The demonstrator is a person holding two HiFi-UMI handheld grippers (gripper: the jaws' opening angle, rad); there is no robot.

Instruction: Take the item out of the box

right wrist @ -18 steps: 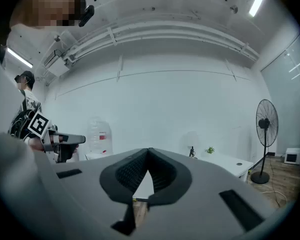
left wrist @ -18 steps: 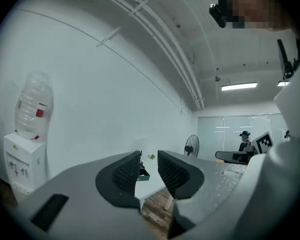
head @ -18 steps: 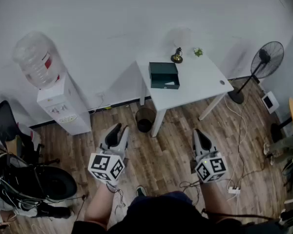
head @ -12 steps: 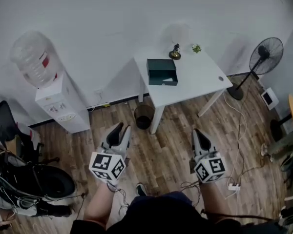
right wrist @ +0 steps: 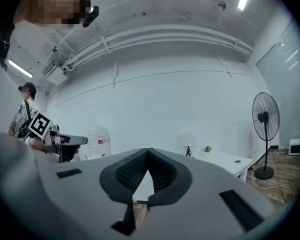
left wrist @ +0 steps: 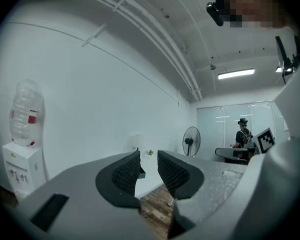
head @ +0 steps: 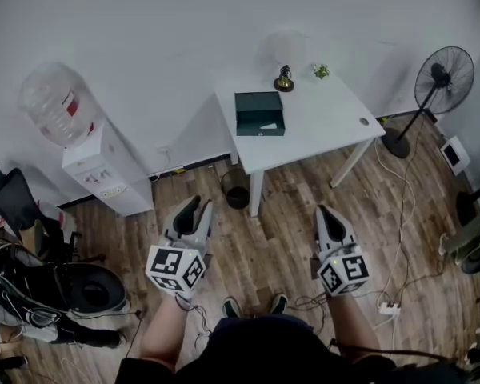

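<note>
Shifted a little up and leftward in the picture since the earlier frames: white table (head: pixel 328 122) and the dark green box (head: pixel 260 114) on it. Both shoes (head: pixel 232 306) now showing at the lower edge; grippers held much as before.

Head view. Box resting on the table's left half, open, with a pale patch inside too small to identify. Lamp (head: pixel 284 79) and small plant (head: pixel 322 71) at the table's back edge, apart from the box. Bin (head: pixel 237 195) beneath the table's left front corner; fan (head: pixel 444 74) to the table's right; water cooler (head: pixel 104 166) well to the table's left. Low over the wooden floor (head: pixel 272 246), well short of the table and touching nothing: left gripper (head: pixel 198 208) and right gripper (head: pixel 324 211).

Left gripper view. Jaws standing apart, nothing between them; table and a corner of the box glimpsed through the gap, far beyond the pads.

Right gripper view. Jaws closed tip to tip, empty. Table top to the right of them, lamp at its back edge; box hidden behind the jaws.

Step in hand, as judged: approach, before any contact with the box. Next move, as judged: closing on the table's front edge, parting the right jaws, steadying the box with one gripper and reaching inside with the other. Care needed not to push the box towards the lamp.
</note>
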